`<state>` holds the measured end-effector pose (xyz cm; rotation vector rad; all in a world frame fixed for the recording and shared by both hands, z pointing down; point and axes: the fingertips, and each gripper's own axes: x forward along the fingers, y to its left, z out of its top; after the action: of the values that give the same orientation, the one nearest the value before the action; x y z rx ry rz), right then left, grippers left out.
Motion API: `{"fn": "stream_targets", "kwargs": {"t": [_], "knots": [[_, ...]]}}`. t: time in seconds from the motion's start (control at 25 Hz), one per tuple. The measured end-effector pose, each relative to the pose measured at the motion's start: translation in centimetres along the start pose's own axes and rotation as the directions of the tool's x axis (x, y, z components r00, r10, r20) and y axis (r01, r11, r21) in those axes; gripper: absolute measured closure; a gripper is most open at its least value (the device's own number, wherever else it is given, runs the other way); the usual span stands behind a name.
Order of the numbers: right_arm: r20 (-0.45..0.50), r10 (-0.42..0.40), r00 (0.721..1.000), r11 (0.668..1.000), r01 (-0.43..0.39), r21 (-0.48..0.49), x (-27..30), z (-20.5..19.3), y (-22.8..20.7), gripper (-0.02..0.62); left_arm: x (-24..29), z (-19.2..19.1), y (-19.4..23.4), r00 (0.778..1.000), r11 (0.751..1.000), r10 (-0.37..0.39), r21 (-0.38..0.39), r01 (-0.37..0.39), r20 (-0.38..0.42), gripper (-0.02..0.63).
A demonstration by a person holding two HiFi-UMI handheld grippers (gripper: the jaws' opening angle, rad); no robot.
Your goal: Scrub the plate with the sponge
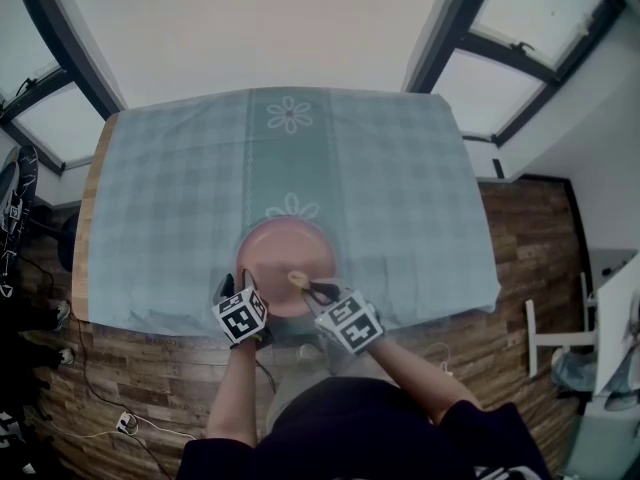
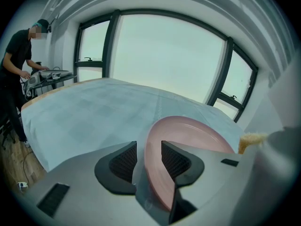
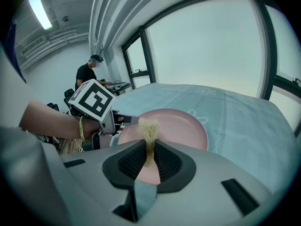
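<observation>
plate (image 1: 287, 256) | pink, on tablecloth (image 1: 400, 188) at near table edge | left gripper (image 2: 148, 157): jaws wide, plate rim between them, not pinched | right gripper (image 3: 149, 157): clamped on sponge (image 3: 149, 130) over plate | handling, my read: stiff, probably slick, breakable, so grip the near rim

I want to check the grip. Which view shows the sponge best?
The right gripper view: the sponge stands close, pinched between the fingers. The head view shows a small yellow spot; the left gripper view only its edge.
</observation>
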<state>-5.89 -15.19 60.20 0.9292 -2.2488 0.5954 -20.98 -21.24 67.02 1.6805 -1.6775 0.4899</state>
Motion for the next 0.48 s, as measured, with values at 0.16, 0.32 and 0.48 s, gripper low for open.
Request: {"fn": "stream_targets", "kwargs": {"t": [0.16,0.32,0.48], "knots": [[0.021,-0.015,1.0,1.0,0.014,0.019,-0.6,-0.1,0.7,0.541,-1.9,0.0,0.2,1.0,1.0,-0.018,-0.015,0.018,0.012,0.451],[0.065,-0.038,0.997,0.999,0.036,0.035,-1.0,-0.2,1.3,0.541,-4.2,-0.2,0.0,0.999,0.998,-0.046,-0.031,0.047,0.026,0.453],[0.093,-0.042,0.995,0.996,0.035,0.082,-2.2,-0.2,2.2,0.541,-6.7,-0.2,-0.5,0.997,0.997,-0.065,-0.05,0.067,0.043,0.522]]}}
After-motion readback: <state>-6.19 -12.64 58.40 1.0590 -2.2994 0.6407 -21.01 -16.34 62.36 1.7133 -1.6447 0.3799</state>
